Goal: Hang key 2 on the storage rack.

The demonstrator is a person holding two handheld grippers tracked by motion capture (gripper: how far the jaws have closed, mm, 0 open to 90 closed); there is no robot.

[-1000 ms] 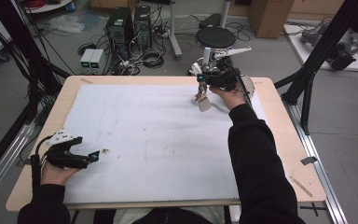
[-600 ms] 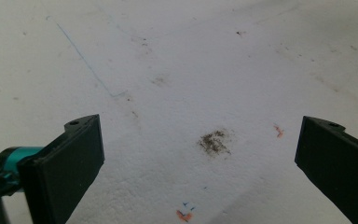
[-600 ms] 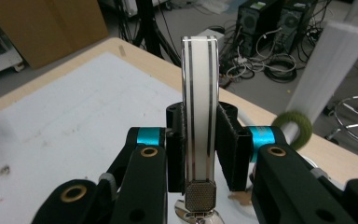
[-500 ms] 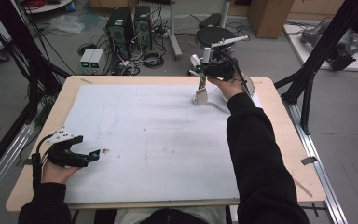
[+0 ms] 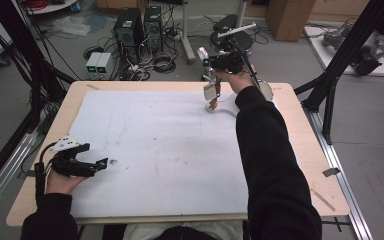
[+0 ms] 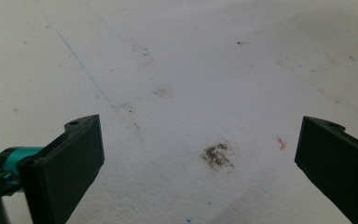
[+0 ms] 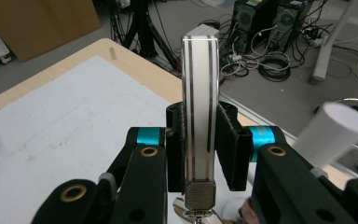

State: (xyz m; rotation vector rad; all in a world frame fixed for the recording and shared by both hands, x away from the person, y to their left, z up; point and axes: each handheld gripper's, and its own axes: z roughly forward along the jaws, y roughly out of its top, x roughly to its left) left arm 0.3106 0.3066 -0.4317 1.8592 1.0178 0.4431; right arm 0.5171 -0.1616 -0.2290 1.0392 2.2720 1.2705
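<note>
Spreading across most of the high view, the table carries a white sheet over nearly its whole top, with bare wood showing along the edges. Behind the table, that view takes in a grey floor with computer towers and loose cables; the right gripper view catches the same towers from low down, past the table's far corner.

The right hand-held gripper is held up above the far edge of the sheet, at the end of a long dark sleeve. From above, the thing it carries is a small pale piece with an orange bit hanging under it, too small to read. The right gripper view shows far more: the jaws are clamped on a flat white-and-silver striped gadget, standing upright between the two black pads, with a mesh-covered end at the bottom. A white cylinder pokes in blurred at the right of that view.

The left hand-held gripper lies low at the near left of the sheet, pointing toward the middle. Its own view makes the state plain: the jaws stand wide apart with nothing between them, above a brownish smudge, a small orange mark and a thin blue line on the sheet. From above the smudge is only a speck just beyond the jaw tips.
</note>
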